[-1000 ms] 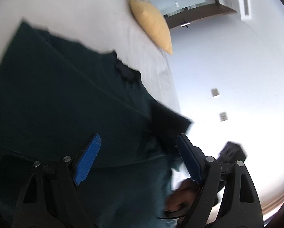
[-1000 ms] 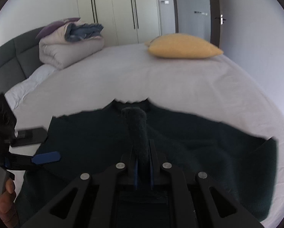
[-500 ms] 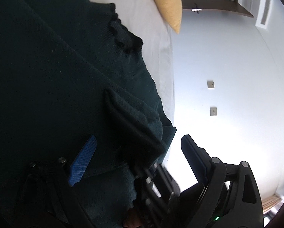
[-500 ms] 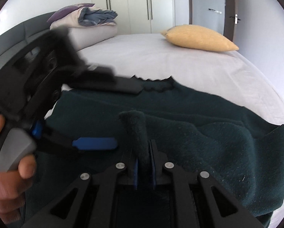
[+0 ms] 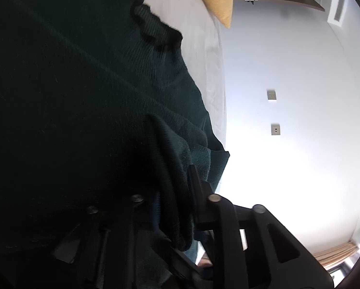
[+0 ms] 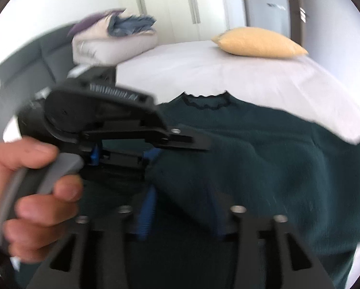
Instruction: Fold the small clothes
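Right, dark green sweater (image 6: 264, 168) lies spread on the white bed sheet (image 6: 228, 77), frilled neckline (image 6: 205, 102) toward the far side of the bed. A raised fold of its knit (image 5: 172, 192) sits near the front edge, and both grippers are at it.

Left gripper (image 5: 175, 202): jaws closing, nearly together, with the fold pinched between them; fabric fills the whole gap in the left wrist view. In the right wrist view the same tool comes in from the left, a person's hand (image 6: 32, 192) wrapped round its grey trigger.

Right gripper (image 6: 182, 207): jaws opening, about half apart. The bunched fold lies between the blue pads (image 6: 146, 212), but I can't tell whether either pad is touching it; that view is blurred.

Elsewhere: yellow pillow (image 6: 259, 44) at the far side of the bed, folded bedding stack (image 6: 112, 41) by the grey headboard (image 6: 30, 65), white wardrobe doors (image 6: 175, 4) behind.
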The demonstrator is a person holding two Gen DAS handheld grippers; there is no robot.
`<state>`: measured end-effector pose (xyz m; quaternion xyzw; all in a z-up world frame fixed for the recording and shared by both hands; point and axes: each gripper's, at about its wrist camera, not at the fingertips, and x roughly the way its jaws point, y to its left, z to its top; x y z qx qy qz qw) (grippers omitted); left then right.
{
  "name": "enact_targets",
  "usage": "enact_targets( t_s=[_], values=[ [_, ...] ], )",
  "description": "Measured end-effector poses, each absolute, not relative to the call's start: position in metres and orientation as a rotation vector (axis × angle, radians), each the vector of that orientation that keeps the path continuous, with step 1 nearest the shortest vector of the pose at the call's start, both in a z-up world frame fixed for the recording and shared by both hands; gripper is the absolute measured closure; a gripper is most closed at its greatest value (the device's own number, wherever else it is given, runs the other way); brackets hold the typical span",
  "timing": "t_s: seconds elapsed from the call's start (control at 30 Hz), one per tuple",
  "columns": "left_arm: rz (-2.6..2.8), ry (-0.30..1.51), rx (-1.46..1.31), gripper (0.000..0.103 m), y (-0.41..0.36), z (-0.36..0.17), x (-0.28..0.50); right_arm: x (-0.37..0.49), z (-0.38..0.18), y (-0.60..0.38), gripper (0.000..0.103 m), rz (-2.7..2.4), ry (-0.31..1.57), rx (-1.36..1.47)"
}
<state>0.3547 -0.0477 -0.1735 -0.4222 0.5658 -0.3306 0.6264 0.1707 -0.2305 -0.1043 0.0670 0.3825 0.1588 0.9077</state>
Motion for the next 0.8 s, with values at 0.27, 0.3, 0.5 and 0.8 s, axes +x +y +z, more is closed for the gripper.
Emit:
enact_targets(
  t_s=[0.27,0.3,0.5,0.8],
  values=[
    [-0.720,1.229,-0.828,0.096,-0.040,-0.146,0.347,0.114,-0.130,-0.361,0.028,0.214,0.750,0.817],
    [-0.720,1.213,-0.819,0.096,-0.039,-0.139,0.347,0.109,-0.143,-0.383,0.028,0.196,0.742,0.956],
    [-0.720,1.103,-0.770,0.096,-0.024,-0.091,0.345,0.112,-0.172,-0.434,0.028,0.166,0.624,1.356],
    [-0.602,1.002,-0.761,0.096,0.044,-0.072,0.344,0.139,-0.179,-0.447,0.024,0.125,0.504,1.525]
  ],
)
